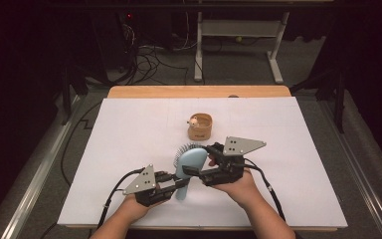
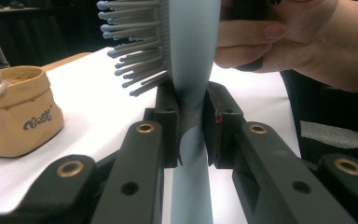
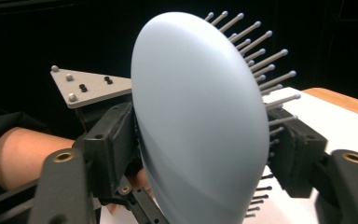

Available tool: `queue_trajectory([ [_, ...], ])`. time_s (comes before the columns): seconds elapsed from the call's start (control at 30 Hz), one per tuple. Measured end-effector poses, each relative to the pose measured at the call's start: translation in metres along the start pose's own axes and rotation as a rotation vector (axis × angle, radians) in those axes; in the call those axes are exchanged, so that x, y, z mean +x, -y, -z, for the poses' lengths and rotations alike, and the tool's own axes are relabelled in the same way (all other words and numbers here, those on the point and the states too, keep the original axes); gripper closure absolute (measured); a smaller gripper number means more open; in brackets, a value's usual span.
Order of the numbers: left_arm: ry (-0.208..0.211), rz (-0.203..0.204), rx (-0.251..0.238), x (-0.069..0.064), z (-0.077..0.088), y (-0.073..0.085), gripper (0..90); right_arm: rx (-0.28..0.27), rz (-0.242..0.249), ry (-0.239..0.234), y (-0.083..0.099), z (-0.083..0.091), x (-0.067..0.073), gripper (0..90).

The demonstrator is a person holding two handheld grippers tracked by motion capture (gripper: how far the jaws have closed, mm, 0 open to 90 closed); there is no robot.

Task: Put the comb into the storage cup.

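Left gripper: I see my left gripper at the near edge of the table, its jaws clamped together on the handle of the hairbrush — in the left gripper view the pads press the pale blue handle from both sides.
Left hand: my left hand sits just behind it, forearm coming in from the bottom of the high view.
Hairbrush: the hairbrush is held off the white table cover, handle toward me, oval head pointing away, bristles sticking out to the left in the left gripper view.
Right gripper: my right gripper is just right of the left one, and its jaws stand apart around the brush head — one on the smooth back, the other on the bristle side. In the right gripper view the head sits between the jaws; I cannot tell whether the pads touch it.
Right hand: my right hand holds that gripper from the near right, fingers close beside the brush head in the left gripper view.
Pot: farther off, past the brush, a small tan pot stands upright on the cover, with a little bear figure at its rim.
Table: the wooden table edge shows beyond the cover.
Background: behind it I see a dim floor with cables and a white desk frame.
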State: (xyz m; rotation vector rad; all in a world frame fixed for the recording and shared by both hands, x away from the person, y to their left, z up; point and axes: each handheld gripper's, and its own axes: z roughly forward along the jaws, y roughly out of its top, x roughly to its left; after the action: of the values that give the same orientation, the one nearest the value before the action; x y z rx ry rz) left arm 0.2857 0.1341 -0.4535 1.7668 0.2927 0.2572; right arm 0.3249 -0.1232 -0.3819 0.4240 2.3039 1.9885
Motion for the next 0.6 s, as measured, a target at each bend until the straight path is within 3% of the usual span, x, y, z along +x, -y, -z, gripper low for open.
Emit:
queue_trajectory([
  [0.6, 0.001, -0.001, 0.003, 0.0004, -0.0009, -0.0005, 75.4, -0.013, 0.024, -0.036, 0.0003, 0.0017, 0.0017, 53.0],
])
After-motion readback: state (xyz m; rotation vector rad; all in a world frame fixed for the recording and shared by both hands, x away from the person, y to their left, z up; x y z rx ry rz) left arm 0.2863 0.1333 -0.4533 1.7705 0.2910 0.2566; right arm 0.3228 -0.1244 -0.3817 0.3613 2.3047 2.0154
